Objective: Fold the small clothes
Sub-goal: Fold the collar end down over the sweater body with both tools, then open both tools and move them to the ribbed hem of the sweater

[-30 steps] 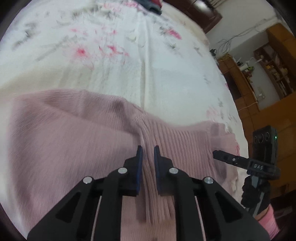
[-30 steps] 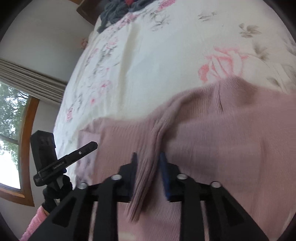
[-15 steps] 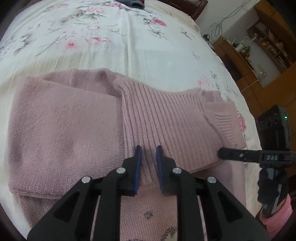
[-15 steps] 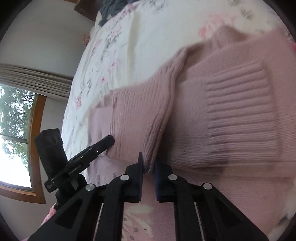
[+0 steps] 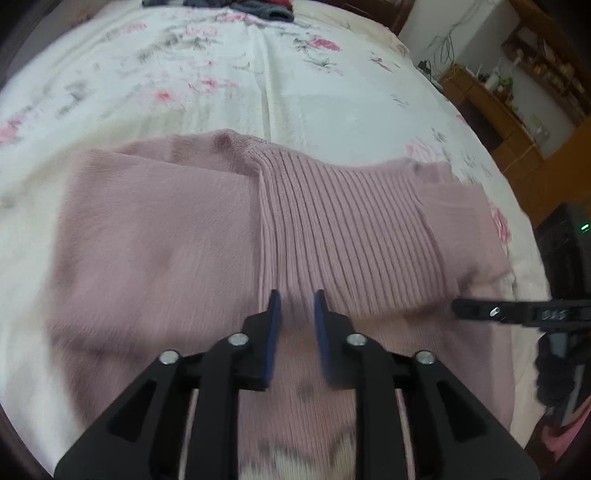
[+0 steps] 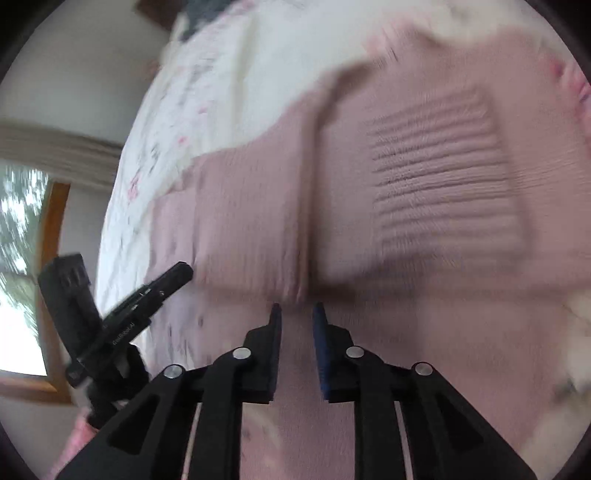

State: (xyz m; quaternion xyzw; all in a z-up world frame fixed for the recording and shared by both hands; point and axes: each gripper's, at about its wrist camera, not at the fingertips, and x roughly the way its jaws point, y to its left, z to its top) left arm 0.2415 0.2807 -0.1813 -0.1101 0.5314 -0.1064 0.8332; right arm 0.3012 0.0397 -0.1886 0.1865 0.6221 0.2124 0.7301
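The pink sweater [image 5: 332,229] lies folded on the flowery bed [image 5: 295,92]. The left gripper [image 5: 296,306] and right gripper [image 6: 296,317] are both released, holding nothing.

A bed [image 5: 295,92] with a white bedspread printed in pink flowers fills the room's middle. At its far end lies a heap of dark clothes [image 5: 258,7]. Right of the bed stand wooden shelves [image 5: 517,96] against a pale wall, holding small items too small to name. On the bed's other side, a wood-framed window [image 6: 29,258] admits daylight beneath a beige curtain [image 6: 55,144].
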